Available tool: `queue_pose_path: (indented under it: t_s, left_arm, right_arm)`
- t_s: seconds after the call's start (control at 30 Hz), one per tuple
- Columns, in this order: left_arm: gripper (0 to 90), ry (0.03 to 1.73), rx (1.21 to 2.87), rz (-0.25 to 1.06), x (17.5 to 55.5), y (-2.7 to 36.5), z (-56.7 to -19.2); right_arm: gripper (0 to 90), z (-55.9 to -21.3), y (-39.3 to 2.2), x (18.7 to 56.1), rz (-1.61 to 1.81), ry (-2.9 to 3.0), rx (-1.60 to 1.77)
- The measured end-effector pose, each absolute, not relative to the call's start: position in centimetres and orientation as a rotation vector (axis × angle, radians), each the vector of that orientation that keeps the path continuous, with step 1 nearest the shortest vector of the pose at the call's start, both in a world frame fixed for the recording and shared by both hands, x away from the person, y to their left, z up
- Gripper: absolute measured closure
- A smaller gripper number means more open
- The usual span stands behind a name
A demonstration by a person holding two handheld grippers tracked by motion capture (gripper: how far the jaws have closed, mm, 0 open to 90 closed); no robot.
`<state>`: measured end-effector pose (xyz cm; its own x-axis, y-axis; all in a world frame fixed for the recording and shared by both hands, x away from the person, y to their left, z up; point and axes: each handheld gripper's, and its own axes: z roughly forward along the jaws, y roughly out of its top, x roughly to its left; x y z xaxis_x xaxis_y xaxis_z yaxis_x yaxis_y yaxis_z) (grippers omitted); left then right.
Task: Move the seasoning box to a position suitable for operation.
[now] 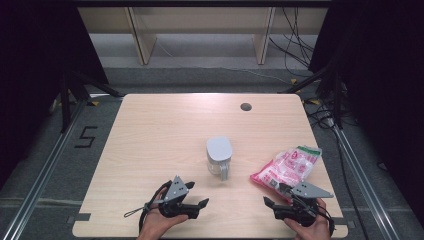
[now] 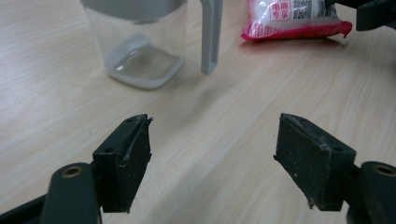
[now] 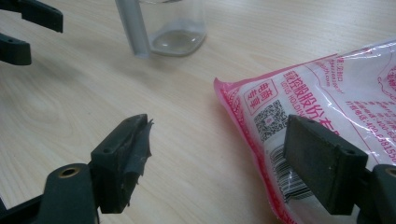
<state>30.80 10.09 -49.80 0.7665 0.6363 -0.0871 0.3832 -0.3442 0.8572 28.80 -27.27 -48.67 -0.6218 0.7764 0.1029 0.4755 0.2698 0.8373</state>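
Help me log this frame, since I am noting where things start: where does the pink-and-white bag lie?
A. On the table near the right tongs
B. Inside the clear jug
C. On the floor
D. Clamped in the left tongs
A: the pink-and-white bag lies flat on the table just ahead of the open right tongs, apart from the clear jug.

I see a pale wood-grain tabletop [image 1: 165, 135] with a dark grey round plug [image 1: 245, 106] at upper right. The jug [image 1: 219, 156] is clear with a light grey lid and handle. The bag [image 1: 287, 166] is white and translucent, edged in pink-red, with red lettering, a green patch, a black barcode. Each hand-held gripper, left [image 1: 197, 207] and right [image 1: 272, 206], is black under a grey plate.
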Motion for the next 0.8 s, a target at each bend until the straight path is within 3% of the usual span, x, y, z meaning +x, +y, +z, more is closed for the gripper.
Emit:
queue_pose_path:
  t_s: [0.13, 0.5, 0.8]
  left_arm:
    - [27.4, 0.758, 1.957, 0.321, 31.9, 8.9, -49.7]
    - [42.0, 0.745, 1.942, 0.298, 33.9, 7.0, -50.0]
    - [46.6, 0.717, 1.963, 0.293, 34.7, 5.5, -49.7]
  right_arm:
    - [23.7, -48.7, -27.3, 28.8, 1.286, 2.217, 1.145]
    - [23.7, -48.7, -27.3, 28.8, 1.286, 2.219, 1.14]
    - [23.6, -48.7, -27.4, 28.8, 1.286, 2.218, 1.14]
